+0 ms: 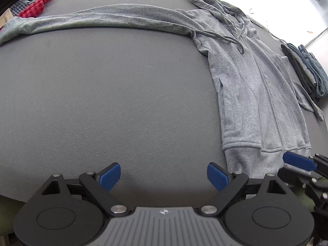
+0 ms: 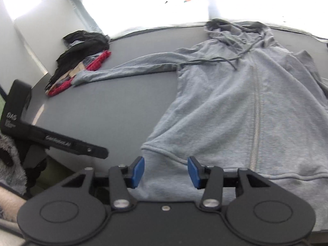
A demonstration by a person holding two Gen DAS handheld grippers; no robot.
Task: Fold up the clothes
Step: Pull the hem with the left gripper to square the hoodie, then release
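Observation:
A grey zip hoodie (image 1: 252,94) lies flat on the grey table, hood at the far side, hem near me, one sleeve (image 1: 98,21) stretched out to the left. My left gripper (image 1: 164,176) is open and empty over bare table, left of the hem. My right gripper (image 2: 165,172) is open, its blue pads either side of the hem's left corner (image 2: 164,164), not closed on it. The right gripper's blue fingertip (image 1: 297,161) shows at the hem in the left wrist view. The hoodie fills the right wrist view (image 2: 235,106).
A pile of dark and red checked clothes (image 2: 82,61) sits at the far left of the table (image 1: 102,102); it also shows in the left wrist view (image 1: 34,6). Folded jeans and dark garments (image 1: 307,69) lie at the right edge. The left gripper's body (image 2: 51,137) juts in at left.

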